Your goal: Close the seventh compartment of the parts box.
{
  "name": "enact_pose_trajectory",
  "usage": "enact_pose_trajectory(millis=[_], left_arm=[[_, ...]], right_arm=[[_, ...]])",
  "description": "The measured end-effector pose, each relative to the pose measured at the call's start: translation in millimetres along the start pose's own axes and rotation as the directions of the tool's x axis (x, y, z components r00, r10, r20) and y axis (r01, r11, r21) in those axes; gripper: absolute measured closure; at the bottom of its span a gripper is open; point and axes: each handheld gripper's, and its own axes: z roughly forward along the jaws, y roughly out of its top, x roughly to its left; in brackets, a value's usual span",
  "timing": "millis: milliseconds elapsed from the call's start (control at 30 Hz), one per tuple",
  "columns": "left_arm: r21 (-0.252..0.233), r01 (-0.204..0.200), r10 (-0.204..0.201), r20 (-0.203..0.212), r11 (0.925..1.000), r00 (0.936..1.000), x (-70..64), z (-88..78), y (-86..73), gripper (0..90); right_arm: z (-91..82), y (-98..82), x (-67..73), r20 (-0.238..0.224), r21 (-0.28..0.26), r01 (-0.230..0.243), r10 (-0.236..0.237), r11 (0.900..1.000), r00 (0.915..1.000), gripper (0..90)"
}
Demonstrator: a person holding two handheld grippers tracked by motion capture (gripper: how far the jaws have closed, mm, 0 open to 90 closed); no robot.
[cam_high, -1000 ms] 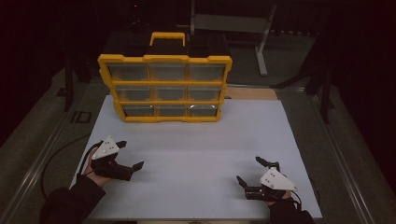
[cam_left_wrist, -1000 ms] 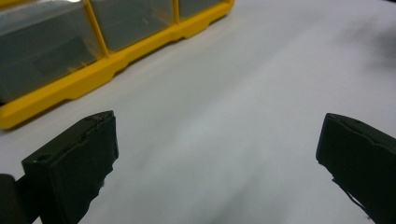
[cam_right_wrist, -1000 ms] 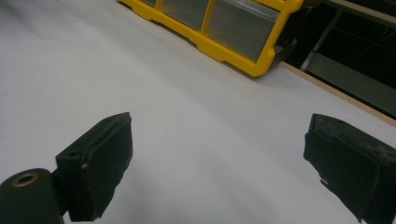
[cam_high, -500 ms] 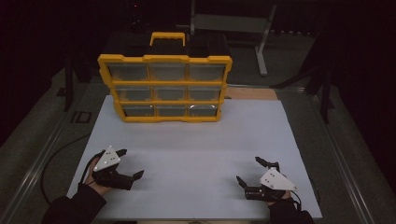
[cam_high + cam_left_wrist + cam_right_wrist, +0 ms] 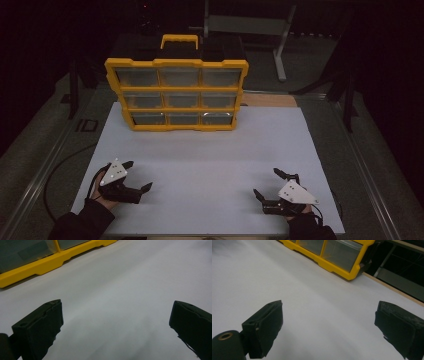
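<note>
Two claws sit low over the near edge of the white bench (image 5: 210, 165), one toward each near corner, well apart from each other. On the person's left, the left claw (image 5: 138, 176) has its jaws spread wide with nothing between them; the grey three-cornered plate on top of it faces up. On the right, the right claw (image 5: 269, 183) is likewise spread apart and holds nothing. Each is gripped by a hand in a dark sleeve that comes in from the bottom of the high view.

At the far side of the bench stands a yellow drawer cabinet (image 5: 176, 95), upright, with a handle on top and three rows of three clear-fronted drawers facing the person. It is well apart from both claws, with bare white surface between.

From the left gripper view, the cabinet's yellow base rail runs across the upper left corner, far beyond the open jaws. From the right gripper view, the cabinet's lower right corner shows at the top, with clear drawer fronts above the yellow rail.
</note>
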Motion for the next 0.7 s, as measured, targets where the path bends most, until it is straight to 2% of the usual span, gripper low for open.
enact_pose_trajectory(millis=[133, 300, 433, 533, 700], left_arm=[[-0.002, -0.012, 0.012, -0.027, 0.9999, 0.9996, 1.4, 3.1, -1.5, 0.0], [-0.032, -0.011, 0.009, -0.064, 0.9994, 0.9979, 2.3, 0.8, -3.5, 0.0], [-0.055, -0.007, 0.004, -0.050, 0.9985, 0.9987, 0.5, -1.7, -3.7, 0.0], [-0.052, -0.020, 0.018, -0.040, 0.9985, 0.9991, -2.2, -0.6, -4.3, 0.0], [-0.055, -0.011, 0.009, -0.039, 0.9984, 0.9992, -1.9, -0.3, -4.9, 0.0]], right_arm=[[1.4, -0.9, 0.5, -0.005, 0.005, -0.004, 0.005, 1.000, 1.0000, 8.0], [2.4, -1.4, 0.9, -0.006, 0.010, 0.000, 0.000, 1.000, 1.0000, 8.0], [3.3, -2.0, 0.4, -0.007, 0.015, 0.006, -0.006, 1.000, 1.0000, 8.0], [3.6, -2.5, 0.4, -0.004, 0.016, 0.001, -0.001, 1.000, 1.0000, 8.0], [3.5, -3.2, -0.7, -0.004, 0.017, -0.001, 0.001, 1.000, 1.0000, 8.0]])
